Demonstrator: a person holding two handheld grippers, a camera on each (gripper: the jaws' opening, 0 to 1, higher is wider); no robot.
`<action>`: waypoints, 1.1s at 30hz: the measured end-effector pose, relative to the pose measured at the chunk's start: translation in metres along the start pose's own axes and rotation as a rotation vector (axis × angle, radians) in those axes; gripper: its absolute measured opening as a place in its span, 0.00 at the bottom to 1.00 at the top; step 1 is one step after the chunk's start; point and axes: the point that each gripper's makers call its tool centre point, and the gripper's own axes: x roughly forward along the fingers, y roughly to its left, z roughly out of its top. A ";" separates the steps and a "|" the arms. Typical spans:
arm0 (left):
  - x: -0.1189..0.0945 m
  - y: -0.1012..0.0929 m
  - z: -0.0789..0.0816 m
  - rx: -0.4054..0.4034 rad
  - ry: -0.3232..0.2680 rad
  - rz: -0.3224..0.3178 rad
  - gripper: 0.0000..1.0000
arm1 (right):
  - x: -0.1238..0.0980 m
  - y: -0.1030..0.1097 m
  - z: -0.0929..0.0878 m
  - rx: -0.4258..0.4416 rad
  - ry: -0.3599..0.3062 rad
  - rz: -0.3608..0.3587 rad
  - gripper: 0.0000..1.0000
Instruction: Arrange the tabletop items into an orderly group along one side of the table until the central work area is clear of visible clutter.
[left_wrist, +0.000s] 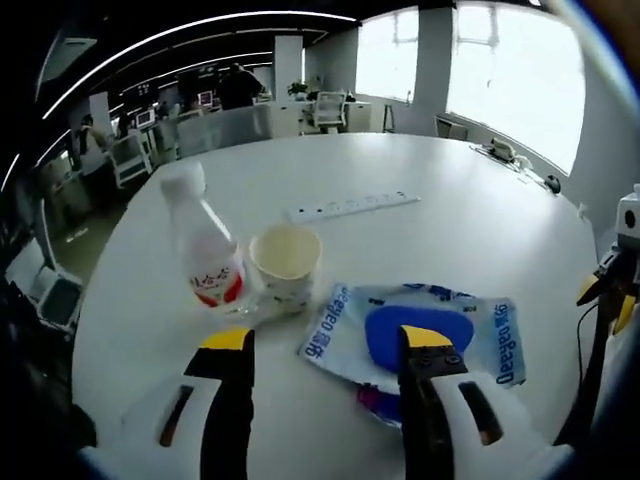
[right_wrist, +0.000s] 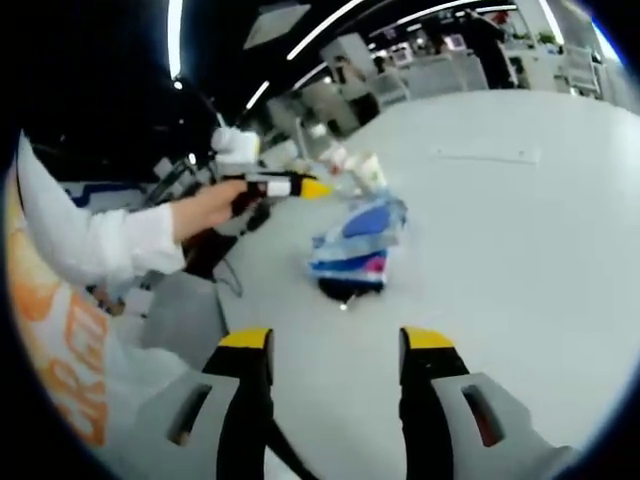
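Three items, a plastic bottle (left_wrist: 205, 255), a paper cup (left_wrist: 285, 262) and a blue-and-white wet-wipe pack (left_wrist: 415, 335), are sitting bunched mid-table, unmoved to any edge by my judgement, while left gripper (left_wrist: 330, 345) and right gripper (right_wrist: 335, 345) are hovering wide, holding nothing.

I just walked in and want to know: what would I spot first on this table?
Probably the blue and white packet, lying flat on the white table just ahead of the open left tongs. Left of it a paper cup stands beside a tilted bottle with a red label.
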 end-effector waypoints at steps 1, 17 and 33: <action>0.003 0.002 -0.001 -0.007 0.004 -0.002 0.56 | 0.001 0.001 0.001 0.006 0.000 0.004 0.48; 0.052 0.016 -0.025 -0.189 0.072 -0.048 0.46 | 0.038 0.017 0.031 0.262 -0.037 0.094 0.41; 0.068 0.020 -0.038 -0.274 0.067 -0.073 0.40 | 0.104 0.010 0.042 0.655 0.005 0.035 0.44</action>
